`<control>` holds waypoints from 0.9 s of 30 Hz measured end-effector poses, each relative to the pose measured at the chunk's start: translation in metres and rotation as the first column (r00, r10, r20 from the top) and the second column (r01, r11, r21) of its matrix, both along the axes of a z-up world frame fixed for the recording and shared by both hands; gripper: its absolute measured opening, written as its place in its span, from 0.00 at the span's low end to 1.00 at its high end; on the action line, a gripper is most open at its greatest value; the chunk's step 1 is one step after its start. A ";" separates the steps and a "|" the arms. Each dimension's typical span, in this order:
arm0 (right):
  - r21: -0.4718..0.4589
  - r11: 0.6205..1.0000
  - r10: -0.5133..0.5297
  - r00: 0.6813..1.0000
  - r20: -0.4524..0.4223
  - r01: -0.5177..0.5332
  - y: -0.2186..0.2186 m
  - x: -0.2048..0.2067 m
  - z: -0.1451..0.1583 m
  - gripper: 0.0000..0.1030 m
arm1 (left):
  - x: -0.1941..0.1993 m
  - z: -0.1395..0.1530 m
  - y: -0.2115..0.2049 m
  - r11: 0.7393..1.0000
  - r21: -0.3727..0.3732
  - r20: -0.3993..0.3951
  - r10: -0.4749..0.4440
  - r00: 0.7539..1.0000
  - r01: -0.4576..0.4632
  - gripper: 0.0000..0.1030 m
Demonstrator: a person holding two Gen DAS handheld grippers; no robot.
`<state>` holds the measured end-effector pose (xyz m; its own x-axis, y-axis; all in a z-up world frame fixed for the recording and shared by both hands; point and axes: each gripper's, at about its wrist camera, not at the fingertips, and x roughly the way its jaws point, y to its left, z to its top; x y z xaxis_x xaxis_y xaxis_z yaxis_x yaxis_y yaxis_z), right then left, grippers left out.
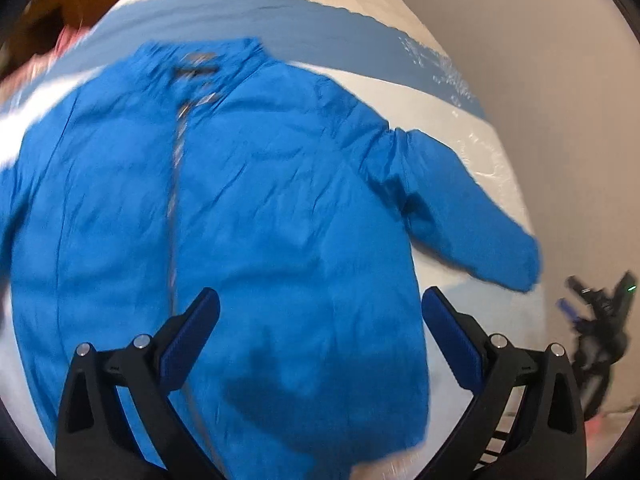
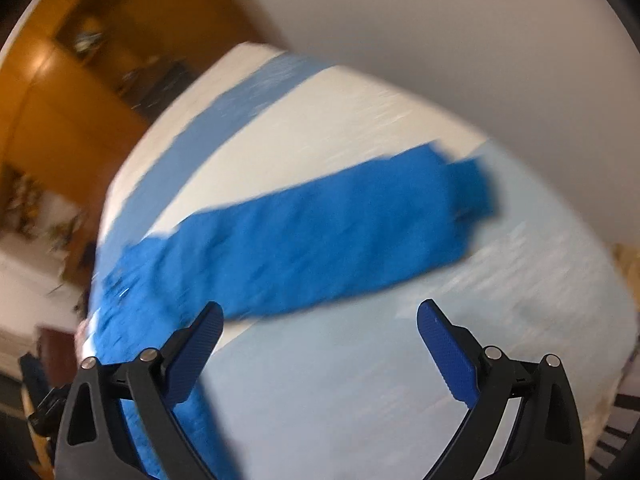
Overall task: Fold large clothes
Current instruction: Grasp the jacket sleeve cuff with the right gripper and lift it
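A bright blue zip jacket (image 1: 256, 208) lies spread flat, front up, on a bed with a white and pale blue striped cover (image 1: 360, 28). Its collar is at the far end and its right sleeve (image 1: 472, 208) stretches out to the right. My left gripper (image 1: 320, 312) is open and empty, hovering above the jacket's lower body. In the right wrist view the same sleeve (image 2: 320, 236) lies across the bed cover (image 2: 360, 380). My right gripper (image 2: 320, 324) is open and empty just above the bed, below the sleeve. Both views are blurred by motion.
A pale wall (image 1: 540, 60) runs along the bed's right side. A wooden cabinet (image 2: 80, 92) stands beyond the bed's far end. The other gripper (image 1: 600, 320) shows at the right edge of the left wrist view. Something pink (image 1: 68, 44) lies at the bed's far left.
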<state>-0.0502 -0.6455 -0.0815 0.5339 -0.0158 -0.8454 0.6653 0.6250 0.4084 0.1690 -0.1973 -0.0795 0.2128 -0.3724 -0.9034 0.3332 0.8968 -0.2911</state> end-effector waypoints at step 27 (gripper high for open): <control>0.047 0.986 0.157 0.984 0.078 -0.161 -0.055 0.060 -0.003 0.23 | 0.076 -0.052 -0.073 0.973 0.231 0.061 0.002 0.998 -0.016 0.96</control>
<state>0.0097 -0.7002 -0.0844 0.5868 0.1185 -0.8010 0.5259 0.6965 0.4882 0.2451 -0.2699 -0.1312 0.2711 -0.1532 -0.9503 0.3357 0.9403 -0.0558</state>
